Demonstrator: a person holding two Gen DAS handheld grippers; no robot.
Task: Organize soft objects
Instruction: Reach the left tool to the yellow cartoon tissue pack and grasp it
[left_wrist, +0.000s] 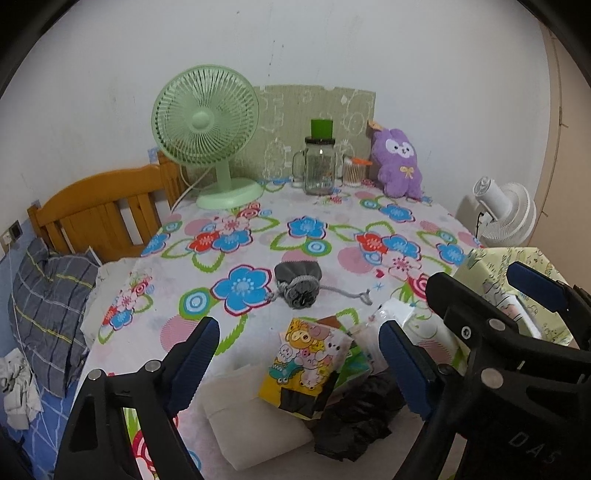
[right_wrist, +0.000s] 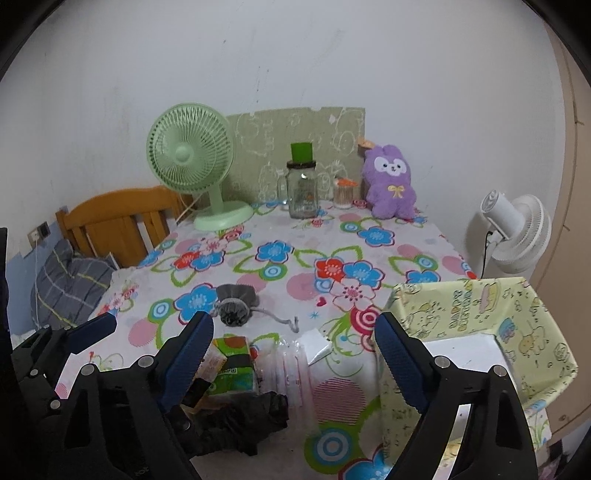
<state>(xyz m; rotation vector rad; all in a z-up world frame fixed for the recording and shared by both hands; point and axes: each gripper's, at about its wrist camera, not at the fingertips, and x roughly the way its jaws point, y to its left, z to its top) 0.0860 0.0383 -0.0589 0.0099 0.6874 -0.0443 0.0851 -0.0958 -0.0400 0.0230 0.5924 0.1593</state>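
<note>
While both grippers hang over the near edge of the flowered table (left_wrist: 332, 206), neither holds anything: the left gripper (left_wrist: 299, 350) has its blue pads spread wide with only the pile showing in the gap, and the right gripper (right_wrist: 295, 343) is likewise spread and empty. In the left view the soft things cluster at lower centre: a cartoon tissue pack (left_wrist: 308, 363) leaning on a green pack (left_wrist: 354, 365), a white pad (left_wrist: 255, 413) at lower left of it, crumpled black plastic (left_wrist: 354, 424) below, and a clear wrapped pack (left_wrist: 397, 317) to the right. A grey pouch (left_wrist: 298, 282) with a loose cord lies alone at mid-frame, and a purple plush (left_wrist: 397, 162) sits upright at upper right by the wall, beside a jar (left_wrist: 318, 166) and a green fan (left_wrist: 205, 129). A yellow-green bin (right_wrist: 476, 321) stands at the right of the right view, seemingly the place for them. I judge all of these light and yielding. The tissue packs should squash under the pads, and their film looks slick, so a squeeze across the narrow middle would serve best. The black plastic is limp and would need a bunched fold pinched. The pouch could be taken by its gathered neck; the cord may trail and snag. The plush looks bulkier, best pinched at an ear or arm.
</note>
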